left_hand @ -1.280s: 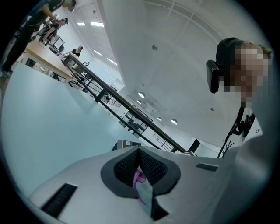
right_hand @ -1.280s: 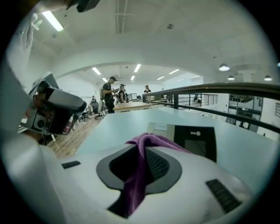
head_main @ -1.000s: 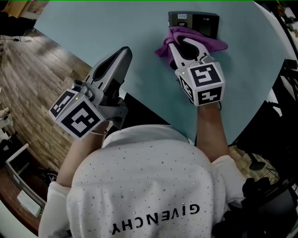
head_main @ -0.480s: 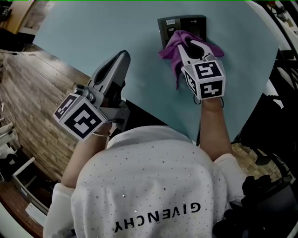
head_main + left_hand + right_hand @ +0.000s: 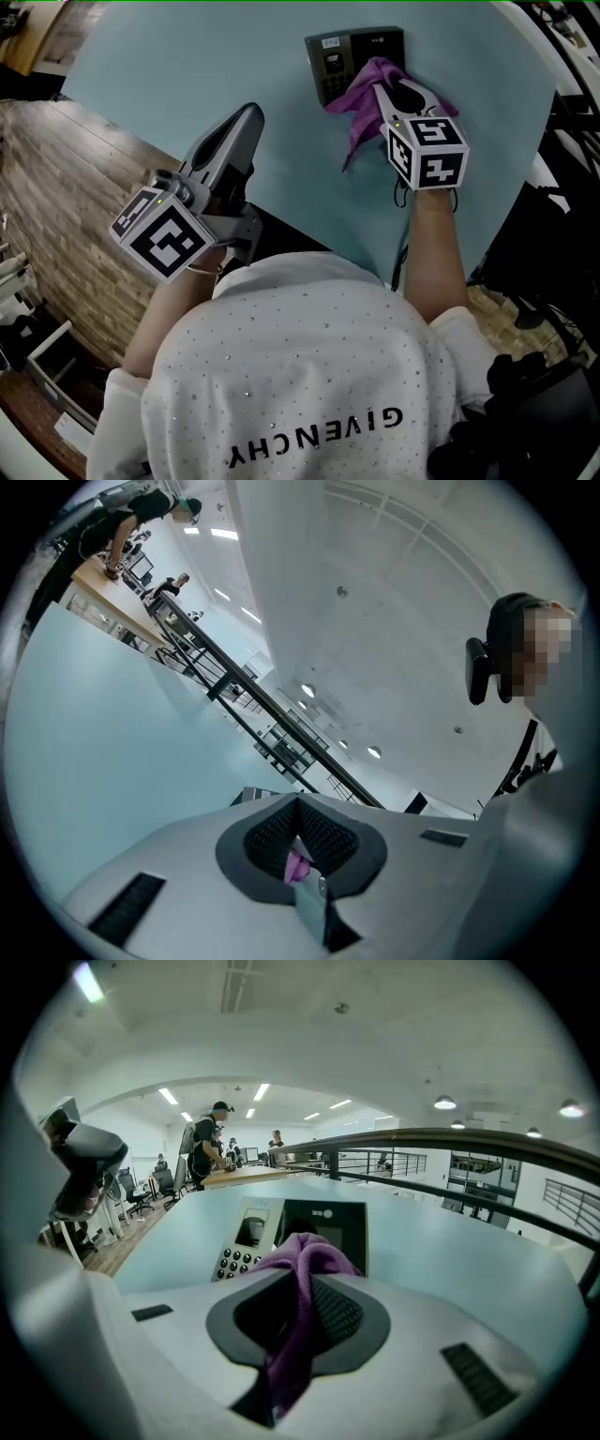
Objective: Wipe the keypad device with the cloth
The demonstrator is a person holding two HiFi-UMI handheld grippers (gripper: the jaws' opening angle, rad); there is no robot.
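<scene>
cloth (image 5: 361,94) has slid right off the keys | right gripper (image 5: 382,82) pinches it, keypad device (image 5: 328,56) just ahead of its fingertips | left gripper (image 5: 246,117) closed, empty, over pale blue table (image 5: 169,66) edge | wood floor (image 5: 66,187) beside

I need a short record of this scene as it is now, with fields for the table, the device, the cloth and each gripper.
table: pale blue-green tabletop
device: dark flat keypad device with a small screen, lying at the far side of the tabletop
cloth: purple cloth, draped over the device's right part; keys uncovered
right gripper: shut on the cloth, at the device
left gripper: shut, empty, near the tabletop's near edge, apart from the device
</scene>
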